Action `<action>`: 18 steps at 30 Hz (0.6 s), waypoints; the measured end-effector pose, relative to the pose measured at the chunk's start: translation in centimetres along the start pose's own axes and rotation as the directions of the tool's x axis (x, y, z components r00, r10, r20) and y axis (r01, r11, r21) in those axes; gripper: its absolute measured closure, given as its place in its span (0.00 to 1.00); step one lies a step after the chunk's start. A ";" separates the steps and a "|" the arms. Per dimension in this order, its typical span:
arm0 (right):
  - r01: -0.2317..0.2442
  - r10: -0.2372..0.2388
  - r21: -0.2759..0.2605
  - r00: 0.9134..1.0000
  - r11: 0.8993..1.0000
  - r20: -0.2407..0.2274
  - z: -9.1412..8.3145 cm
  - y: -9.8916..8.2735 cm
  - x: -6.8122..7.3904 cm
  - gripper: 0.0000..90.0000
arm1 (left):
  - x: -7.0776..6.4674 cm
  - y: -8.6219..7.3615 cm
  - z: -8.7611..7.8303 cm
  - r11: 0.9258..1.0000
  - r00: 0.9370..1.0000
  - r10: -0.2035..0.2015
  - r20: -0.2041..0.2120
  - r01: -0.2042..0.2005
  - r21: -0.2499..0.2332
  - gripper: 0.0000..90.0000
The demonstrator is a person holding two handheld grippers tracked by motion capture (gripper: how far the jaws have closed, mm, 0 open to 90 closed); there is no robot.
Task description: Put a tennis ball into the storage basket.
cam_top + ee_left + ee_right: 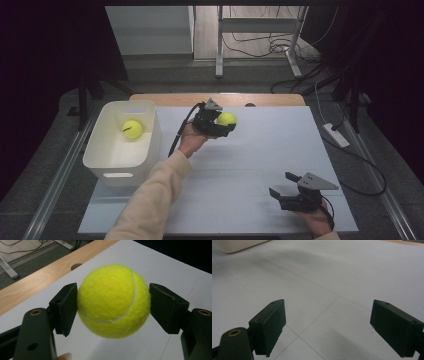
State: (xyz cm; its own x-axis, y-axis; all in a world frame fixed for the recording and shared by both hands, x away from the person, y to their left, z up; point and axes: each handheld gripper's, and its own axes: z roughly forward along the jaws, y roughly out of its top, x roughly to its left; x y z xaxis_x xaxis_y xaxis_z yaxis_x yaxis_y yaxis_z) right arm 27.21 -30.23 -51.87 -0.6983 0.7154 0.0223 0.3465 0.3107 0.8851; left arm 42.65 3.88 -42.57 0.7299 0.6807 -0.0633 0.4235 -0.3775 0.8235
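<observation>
Above the far middle of the white surface, I am holding a tennis ball in my left gripper, its two black pads clamped on opposite sides of the ball across its widest part. Seen in the left gripper view, the ball is sitting squarely between the pads, with the white seam curving over its face and the felt bulging a little past both pad edges. I am judging it to be light and springy: the fuzzy felt is giving good friction, so it is unlikely to slide, but the round shape means a grip off the widest part could squeeze it out. Taking it across the middle, as now, looks like the safest hold. To my left, a white bin is standing at the edge of the surface with a second tennis ball lying inside it. My right gripper is resting low near the front right of the surface, jaws standing wide apart with nothing between them.
</observation>
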 end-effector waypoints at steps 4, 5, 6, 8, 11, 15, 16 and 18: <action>0.001 -0.001 0.001 1.000 1.000 0.000 0.0 0.0 0.0 0.15 | -0.1 -0.1 -0.6 1.000 1.000 0.000 0.002 0.000 -0.011 0.31; 0.003 -0.003 0.002 1.000 1.000 0.002 0.0 0.0 0.0 0.15 | -0.1 -0.1 -0.7 1.000 1.000 -0.004 0.004 0.004 -0.013 0.31; 0.002 -0.002 0.002 1.000 1.000 0.001 0.0 0.0 0.1 0.15 | -0.1 -0.1 -0.7 1.000 1.000 -0.004 0.004 0.004 -0.013 0.31; 0.004 -0.004 0.002 1.000 1.000 0.001 0.0 0.0 0.1 0.15 | -0.1 -0.2 -1.1 1.000 1.000 -0.005 0.007 0.005 -0.022 0.31; 0.004 -0.004 0.003 1.000 1.000 0.001 0.0 0.0 0.1 0.15 | -0.1 -0.3 -1.4 1.000 1.000 -0.006 0.008 0.007 -0.028 0.31; 0.005 -0.005 0.002 1.000 1.000 0.003 0.0 0.1 0.0 0.15 | 0.0 -0.3 -1.9 0.999 1.000 -0.006 0.007 0.006 -0.038 0.31; 0.005 -0.005 0.002 1.000 1.000 0.003 0.0 0.1 0.1 0.15 | 0.0 -0.4 -2.1 0.999 1.000 -0.008 0.007 0.009 -0.039 0.31; 0.005 -0.005 0.002 1.000 1.000 0.003 0.0 0.1 0.1 0.15 | 0.0 -0.4 -2.5 0.999 1.000 -0.005 0.007 0.006 -0.043 0.31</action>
State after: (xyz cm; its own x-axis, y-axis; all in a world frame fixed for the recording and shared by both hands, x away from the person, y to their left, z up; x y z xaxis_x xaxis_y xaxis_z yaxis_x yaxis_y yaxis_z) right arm 27.21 -30.13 -51.84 -0.6982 0.7157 0.0162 0.3444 0.3160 0.8841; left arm 41.17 5.56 -41.50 0.7313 0.6783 -0.0716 0.4038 -0.3460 0.8469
